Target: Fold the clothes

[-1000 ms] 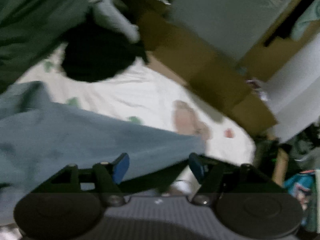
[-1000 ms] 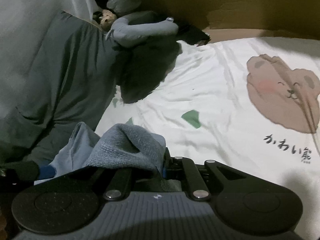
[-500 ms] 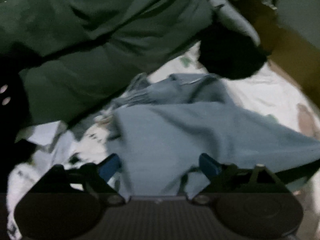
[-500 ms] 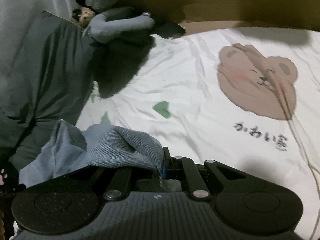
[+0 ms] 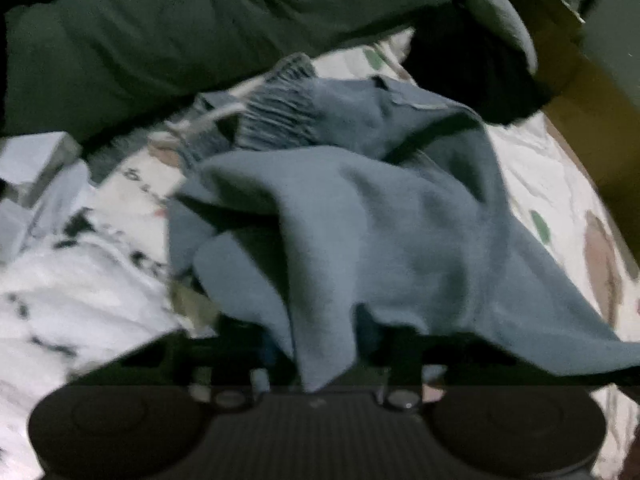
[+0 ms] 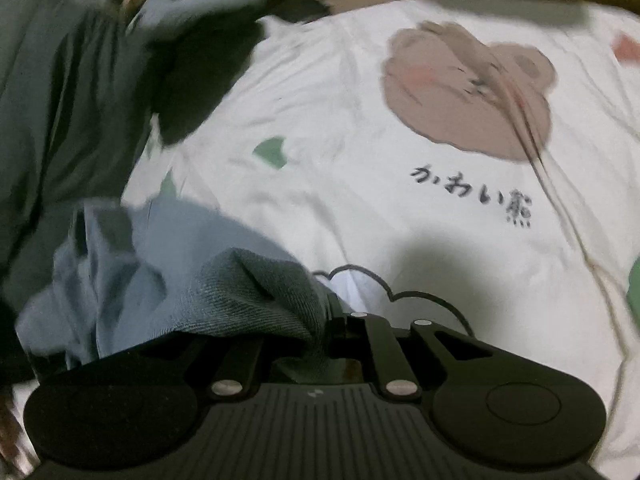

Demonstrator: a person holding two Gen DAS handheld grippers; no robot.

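A light blue garment (image 5: 400,232) with a ribbed waistband and white drawstring lies crumpled on the white bear-print bedsheet (image 5: 532,168). One fold drapes over my left gripper (image 5: 320,344), whose fingers are drawn in on the cloth and mostly hidden under it. In the right wrist view, my right gripper (image 6: 330,320) is shut on a bunched edge of the same blue garment (image 6: 248,296), held just above the bedsheet (image 6: 340,128). The rest of the cloth trails off to the left.
A dark green cover (image 5: 180,32) fills the back and left, also in the right wrist view as the dark cover (image 6: 52,100). A black garment (image 5: 472,80) and a grey stuffed figure (image 6: 200,0) lie at the far edge. White patterned fabric (image 5: 60,300) lies left. Brown cardboard (image 5: 592,120) borders the bed.
My left gripper swung from the bare sheet over to the blue garment and its fingers narrowed onto a fold. My right gripper, still holding the cloth, moved forward across the sheet toward the bear print.
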